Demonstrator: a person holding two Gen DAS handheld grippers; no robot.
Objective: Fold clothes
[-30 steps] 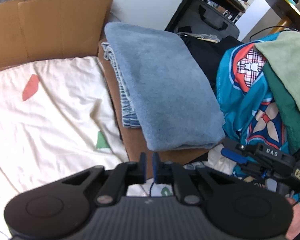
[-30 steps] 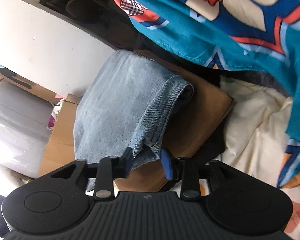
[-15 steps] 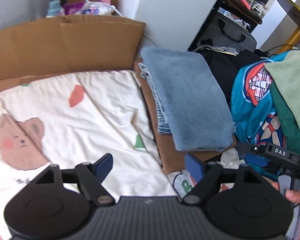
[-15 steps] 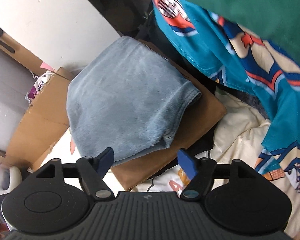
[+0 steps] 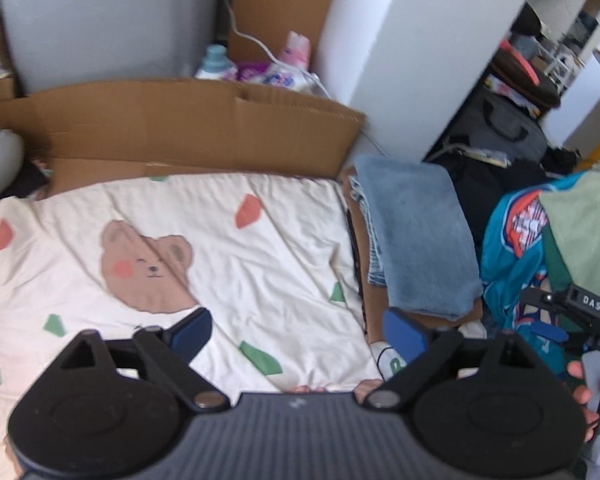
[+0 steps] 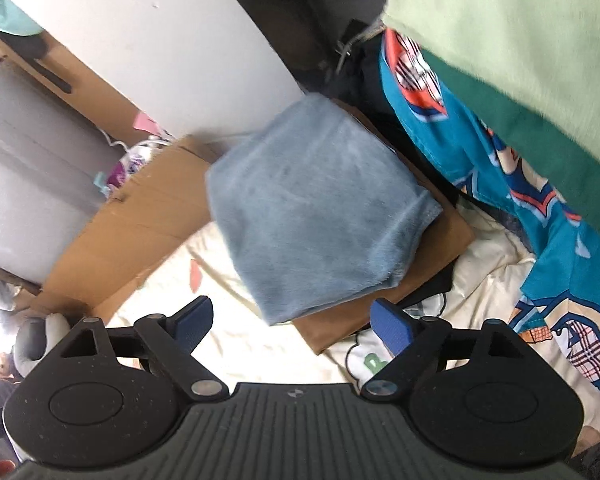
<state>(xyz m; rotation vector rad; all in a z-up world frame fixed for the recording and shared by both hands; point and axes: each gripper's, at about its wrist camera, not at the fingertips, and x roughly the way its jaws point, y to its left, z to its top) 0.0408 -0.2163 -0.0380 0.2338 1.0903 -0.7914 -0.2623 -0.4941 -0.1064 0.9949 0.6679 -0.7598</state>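
Both grippers have risen away from the folded light-blue fleece garment [image 5: 420, 236] since a second ago, jaws opening wide with nothing between them. Beyond the left gripper [image 5: 298, 330] and the right gripper [image 6: 292, 322], that garment lies on a flat brown folded cloth [image 6: 440, 248]. Underneath spreads a cream bear-print bedsheet [image 5: 220, 248], backed by a brown cardboard panel [image 5: 188, 128]; a teal patterned garment [image 6: 480, 148] is heaped at right.

Pale blue folded towel [image 5: 420, 236], cream bedsheet [image 5: 228, 264] (pink-brown bear print), teal patterned garment [image 6: 496, 168]
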